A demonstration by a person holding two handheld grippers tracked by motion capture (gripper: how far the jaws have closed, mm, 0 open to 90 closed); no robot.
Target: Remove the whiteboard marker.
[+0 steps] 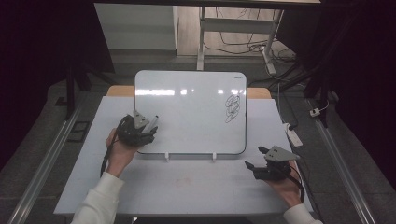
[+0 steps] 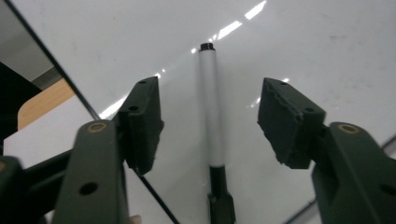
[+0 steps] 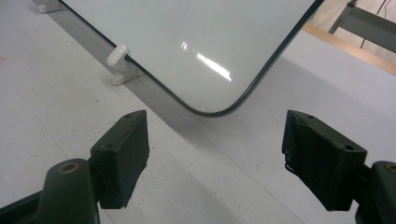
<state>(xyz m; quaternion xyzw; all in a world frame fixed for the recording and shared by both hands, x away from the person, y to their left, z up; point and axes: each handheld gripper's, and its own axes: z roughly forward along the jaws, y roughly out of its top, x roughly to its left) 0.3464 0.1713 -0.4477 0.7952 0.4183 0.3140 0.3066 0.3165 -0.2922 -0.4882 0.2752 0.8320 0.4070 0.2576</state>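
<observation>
A whiteboard (image 1: 187,107) rests on the white table, with black scribbles (image 1: 232,107) near its right edge. A white marker (image 2: 208,107) with a black end lies on the board between the jaws of my left gripper (image 2: 212,100); the pads stand apart from it on both sides, so the gripper is open. From above, the left gripper (image 1: 149,128) is over the board's near left corner, with the marker (image 1: 153,121) at its tips. My right gripper (image 1: 254,157) is open and empty, just off the board's near right corner (image 3: 210,109).
Two white clips (image 1: 166,157) (image 1: 214,157) hold the board's near edge; one clip (image 3: 119,58) shows in the right gripper view. A white power strip (image 1: 294,135) lies off the table's right side. Desk legs and cables (image 1: 243,44) are on the floor behind.
</observation>
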